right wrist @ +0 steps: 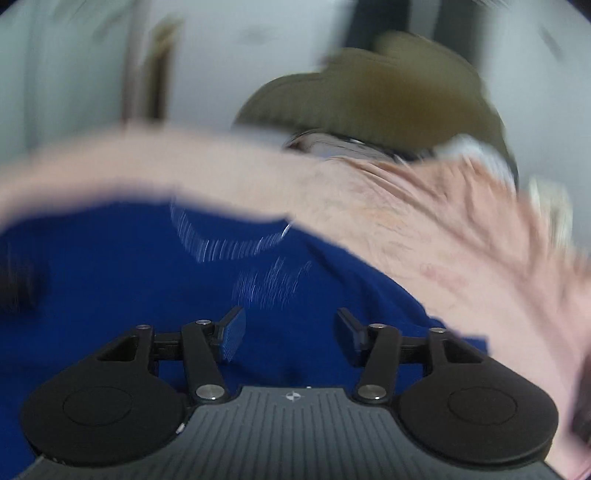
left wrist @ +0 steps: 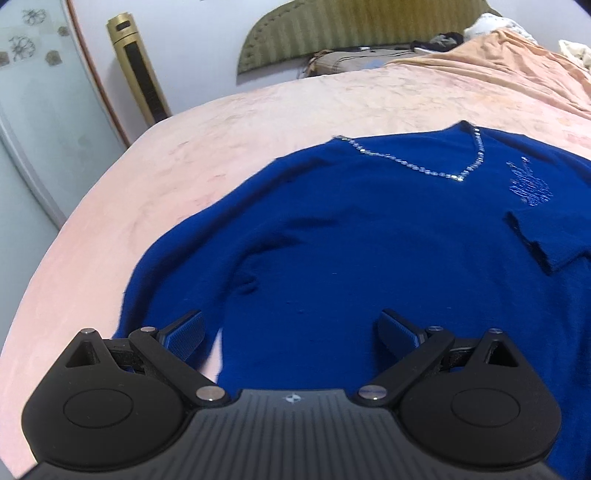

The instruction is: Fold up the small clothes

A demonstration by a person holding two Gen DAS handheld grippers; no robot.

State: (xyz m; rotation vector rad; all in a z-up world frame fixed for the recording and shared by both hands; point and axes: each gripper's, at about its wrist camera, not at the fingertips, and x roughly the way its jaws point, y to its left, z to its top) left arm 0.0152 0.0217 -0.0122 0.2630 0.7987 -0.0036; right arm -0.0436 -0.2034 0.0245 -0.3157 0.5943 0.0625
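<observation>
A royal-blue V-neck sweater (left wrist: 369, 229) with a rhinestone neckline (left wrist: 424, 166) lies flat on a pink bedsheet (left wrist: 258, 114). Its right sleeve is folded across the chest, the cuff (left wrist: 543, 240) below a sparkly emblem (left wrist: 528, 186). Its left sleeve (left wrist: 166, 266) curves down toward my left gripper (left wrist: 291, 332), which is open and empty just above the lower body. In the blurred right wrist view, my right gripper (right wrist: 291, 332) is open and empty above the sweater (right wrist: 129, 288), below the emblem (right wrist: 273, 284).
An olive headboard (left wrist: 351, 29) and piled bedding (left wrist: 498, 48) lie at the far end of the bed. A gold tower fan (left wrist: 136, 66) and a glass door (left wrist: 37, 110) stand to the left, beyond the bed's edge.
</observation>
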